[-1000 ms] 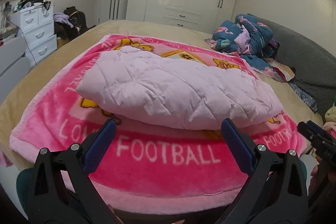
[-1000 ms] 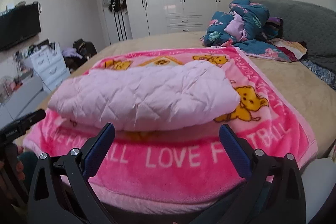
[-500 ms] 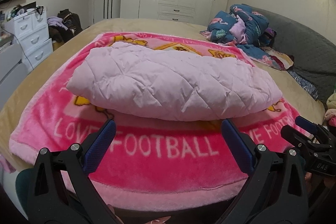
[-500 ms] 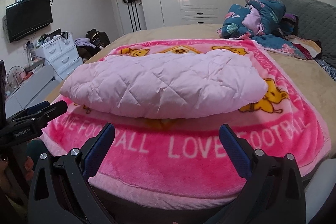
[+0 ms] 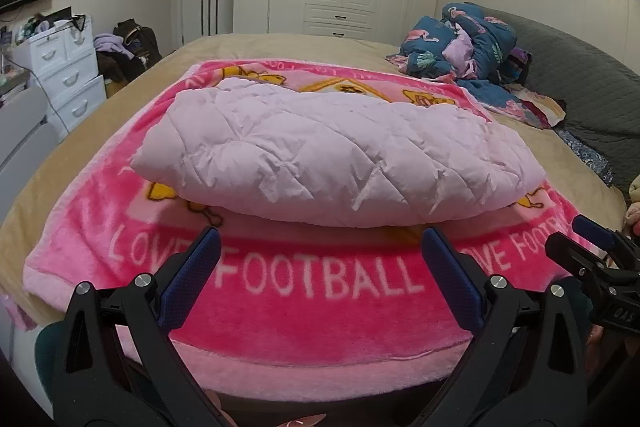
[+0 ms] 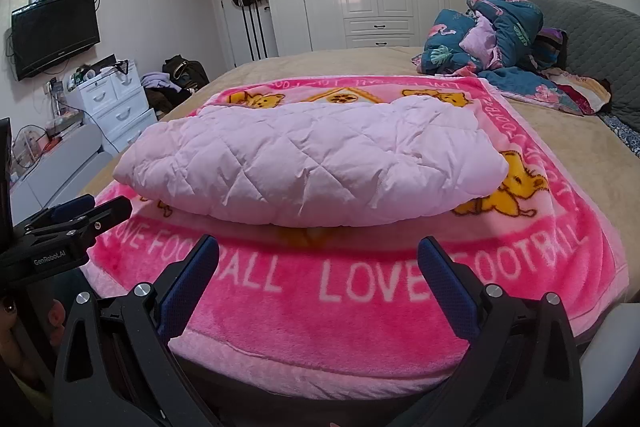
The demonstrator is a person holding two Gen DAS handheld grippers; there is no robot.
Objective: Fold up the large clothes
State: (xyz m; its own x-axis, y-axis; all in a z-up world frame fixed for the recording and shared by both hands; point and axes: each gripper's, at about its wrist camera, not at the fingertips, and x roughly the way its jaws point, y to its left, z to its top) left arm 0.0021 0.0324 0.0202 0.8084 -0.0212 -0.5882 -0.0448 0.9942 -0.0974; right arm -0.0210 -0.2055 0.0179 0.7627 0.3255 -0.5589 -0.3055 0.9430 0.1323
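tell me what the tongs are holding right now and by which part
Nothing: the left tongs and right tongs both stand open, short of the folded pink quilted garment.

White "LOVE FOOTBALL" lettering repeated along the pink blanket [image 5: 320, 307] border, "GenRobot.AI" printed on the left gripper [image 6: 68, 227] body

Your left gripper [image 5: 320, 263] and right gripper [image 6: 318, 263] hang side by side, level, fingers [image 5: 192, 275] spread wide apart, both holding nothing.
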